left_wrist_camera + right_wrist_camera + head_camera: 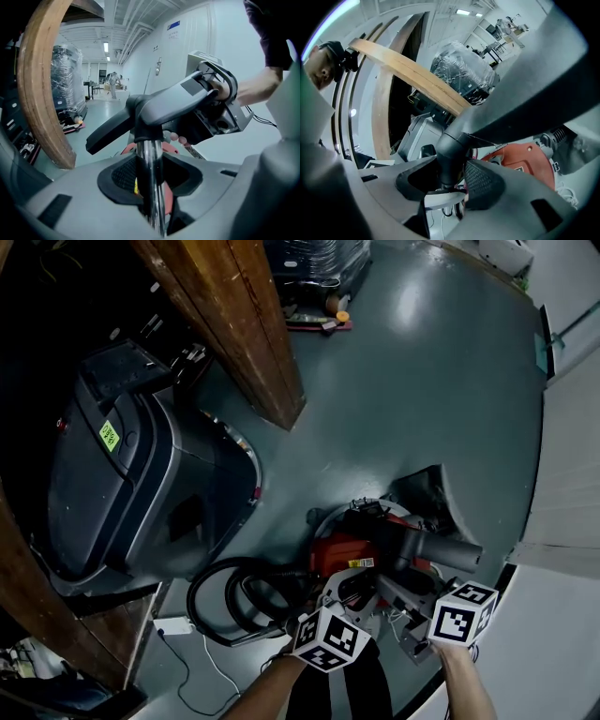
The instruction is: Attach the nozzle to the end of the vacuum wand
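My left gripper (151, 187) is shut on the chrome vacuum wand (150, 173), which stands upright between its pads. A grey nozzle (164, 105) sits on the wand's top end, its long body slanting down to the left. My right gripper (452, 180) is shut on the nozzle's dark round neck (451, 150). In the head view both grippers, the left (349, 594) and the right (405, 589), meet low in the picture over the red vacuum body (349, 554), with the nozzle (441, 551) sticking out to the right.
A black hose (234, 601) coils on the floor left of the vacuum. A large grey machine (112, 484) stands at the left, under a slanting wooden beam (234, 324). Cables (202, 662) trail by my feet. White wall panels (572, 474) run along the right.
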A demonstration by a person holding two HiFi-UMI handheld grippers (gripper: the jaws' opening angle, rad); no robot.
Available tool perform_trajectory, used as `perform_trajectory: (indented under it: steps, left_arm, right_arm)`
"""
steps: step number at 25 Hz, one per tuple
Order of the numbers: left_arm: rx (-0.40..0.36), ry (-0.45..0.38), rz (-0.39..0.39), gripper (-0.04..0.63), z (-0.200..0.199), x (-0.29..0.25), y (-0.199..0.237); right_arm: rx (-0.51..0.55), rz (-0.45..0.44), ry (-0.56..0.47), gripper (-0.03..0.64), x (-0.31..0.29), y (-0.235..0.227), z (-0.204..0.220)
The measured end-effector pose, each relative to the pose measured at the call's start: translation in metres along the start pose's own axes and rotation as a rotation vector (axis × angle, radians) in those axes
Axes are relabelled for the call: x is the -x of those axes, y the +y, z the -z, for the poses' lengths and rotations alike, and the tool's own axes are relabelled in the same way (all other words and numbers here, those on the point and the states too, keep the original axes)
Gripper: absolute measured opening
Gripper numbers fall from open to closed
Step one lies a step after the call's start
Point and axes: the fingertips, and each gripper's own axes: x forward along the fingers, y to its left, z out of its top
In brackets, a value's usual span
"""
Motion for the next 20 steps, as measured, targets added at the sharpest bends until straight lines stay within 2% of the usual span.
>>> perform_trajectory:
  steps: [5, 12, 16, 20]
  left_arm:
    - [0.002, 0.02, -0.013, 0.146, 0.006, -0.019, 0.006]
    - [0.023, 0.034, -0.031, 0.146, 0.012, -0.038, 0.013]
    - [0.034, 0.044, -0.065, 0.153, 0.012, -0.035, 0.02]
    - [0.028, 0.065, -0.061, 0.16, 0.014, -0.025, 0.017]
  right_arm:
    - [-0.071, 0.049, -0.058, 0.189, 0.018, -0.023, -0.007]
    - [-0.08, 0.077, -0.105, 0.189, 0.049, -0.034, -0.005]
    - [-0.081, 0.074, -0.133, 0.189, 0.059, -0.031, -0.006]
    - [-0.077, 0.066, -0.157, 0.189, 0.066, -0.023, -0.01]
